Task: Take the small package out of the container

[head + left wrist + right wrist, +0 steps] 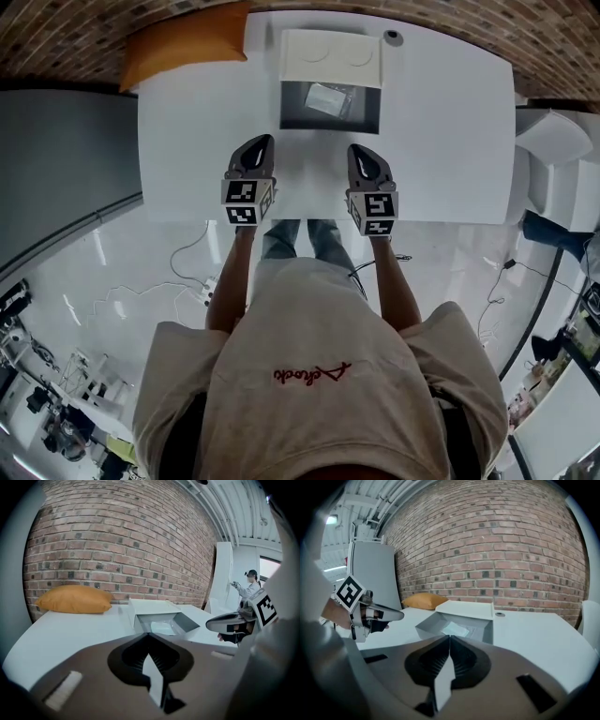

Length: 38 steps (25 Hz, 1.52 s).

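— Small package (329, 97), where is it?
— Lying inside the open white container (298, 118), at the far middle of the white desk (441, 141).
— And the grippers?
— Left hand-held gripper (259, 148) and right hand-held gripper (362, 154) hover side by side on the container's near side, jaws pressed together, holding nothing.
— The room?
— Brick wall (84, 28) beyond, orange cushion (183, 45) at the desk's far left corner, cables (187, 253) on a glossy floor (94, 234).

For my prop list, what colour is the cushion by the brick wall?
The cushion is orange, clearest in the left gripper view.
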{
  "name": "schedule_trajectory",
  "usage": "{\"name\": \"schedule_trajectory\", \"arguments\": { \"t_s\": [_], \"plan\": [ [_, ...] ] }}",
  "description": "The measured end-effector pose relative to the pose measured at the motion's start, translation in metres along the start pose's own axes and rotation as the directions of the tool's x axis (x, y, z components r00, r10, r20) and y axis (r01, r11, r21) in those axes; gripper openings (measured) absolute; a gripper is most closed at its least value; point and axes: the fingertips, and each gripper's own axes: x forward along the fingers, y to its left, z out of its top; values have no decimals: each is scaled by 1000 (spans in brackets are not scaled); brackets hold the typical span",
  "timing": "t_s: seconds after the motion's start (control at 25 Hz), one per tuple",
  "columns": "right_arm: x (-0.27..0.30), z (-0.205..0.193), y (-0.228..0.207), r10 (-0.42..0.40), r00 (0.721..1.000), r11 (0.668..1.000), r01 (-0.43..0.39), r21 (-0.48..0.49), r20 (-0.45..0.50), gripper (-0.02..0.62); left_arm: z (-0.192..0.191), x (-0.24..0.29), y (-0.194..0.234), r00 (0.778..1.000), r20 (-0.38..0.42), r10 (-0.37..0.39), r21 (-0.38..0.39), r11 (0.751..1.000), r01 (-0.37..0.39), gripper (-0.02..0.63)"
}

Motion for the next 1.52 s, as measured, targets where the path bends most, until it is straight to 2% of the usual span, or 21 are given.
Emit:
{"name": "schedule_trajectory", "arguments": {
  "t_s": [0.28, 0.48, 0.68, 0.84, 0.92, 1.12, 1.24, 1.28, 1.32, 1.52],
  "plan": [
    [9, 2, 4, 33, 999, 992, -36, -122, -25, 11, -12, -3, -1, 1000, -6, -1, -19, 1000, 1, 9],
    [27, 17, 9, 90, 995, 950, -101, -295, -51, 11, -16, -9, 5, 1000, -7, 18, -33, 999, -19, 9],
    [50, 29, 12, 140, 982, 851, -183, -492, -125, 11, -20, -15, 9, 1000, -1, 29, -46, 998, -29, 9],
    [64, 23, 11, 157, 962, 736, -264, -623, -223, 11, -22, -17, 9, 999, -4, 33, -49, 998, -33, 9],
    [71, 23, 9, 163, 951, 691, -299, -658, -261, 11, -23, -18, 11, 999, -4, 37, -53, 998, -38, 9],
    [92, 17, 1, 148, 910, 615, -391, -685, -387, 11, -23, -18, 16, 999, -1, 49, -62, 997, -49, 9],
    [105, 12, -2, 138, 884, 605, -432, -669, -447, 14, -23, -18, 16, 999, -3, 50, -67, 996, -51, 9],
    [110, 11, -2, 137, 876, 609, -443, -658, -463, 39, -24, -17, 16, 999, -4, 50, -68, 996, -50, 9],
    [114, 9, -2, 137, 866, 613, -455, -646, -480, 98, -25, -17, 17, 999, -4, 50, -69, 996, -50, 9],
    [128, -4, -2, 133, 825, 623, -500, -601, -548, 166, -27, -15, 17, 999, -8, 53, -81, 995, -53, 9]
  ]
}}
